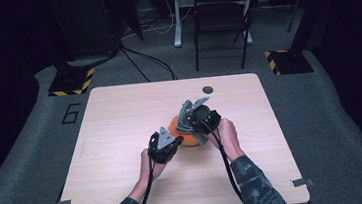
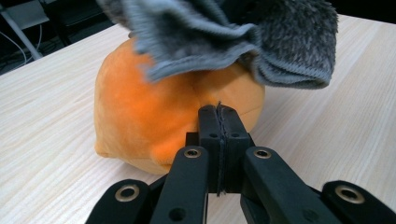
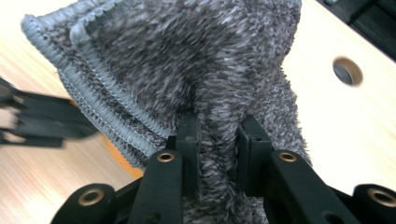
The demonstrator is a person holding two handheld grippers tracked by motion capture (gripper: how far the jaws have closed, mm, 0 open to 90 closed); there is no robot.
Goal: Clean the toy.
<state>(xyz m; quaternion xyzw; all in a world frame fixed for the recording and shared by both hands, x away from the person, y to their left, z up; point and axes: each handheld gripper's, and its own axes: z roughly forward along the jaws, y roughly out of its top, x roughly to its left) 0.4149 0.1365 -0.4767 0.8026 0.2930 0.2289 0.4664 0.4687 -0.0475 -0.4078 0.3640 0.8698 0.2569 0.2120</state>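
At frame centre the right gripper [image 1: 194,122] is clamping the grey sock [image 3: 196,60] over the orange plush [image 2: 154,116] — barely on; left gripper [image 2: 219,116] is pinching plush fabric.

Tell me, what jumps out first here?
The bright orange plush on the table, near its middle. The right gripper pinches a fuzzy grey cloth and holds it over the plush. The left gripper, jaws shut, pokes at the plush's side.

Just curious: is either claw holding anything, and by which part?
The right claw pinches a bunched fold of the grey fuzzy cloth. The left claw is shut, against the orange plush.
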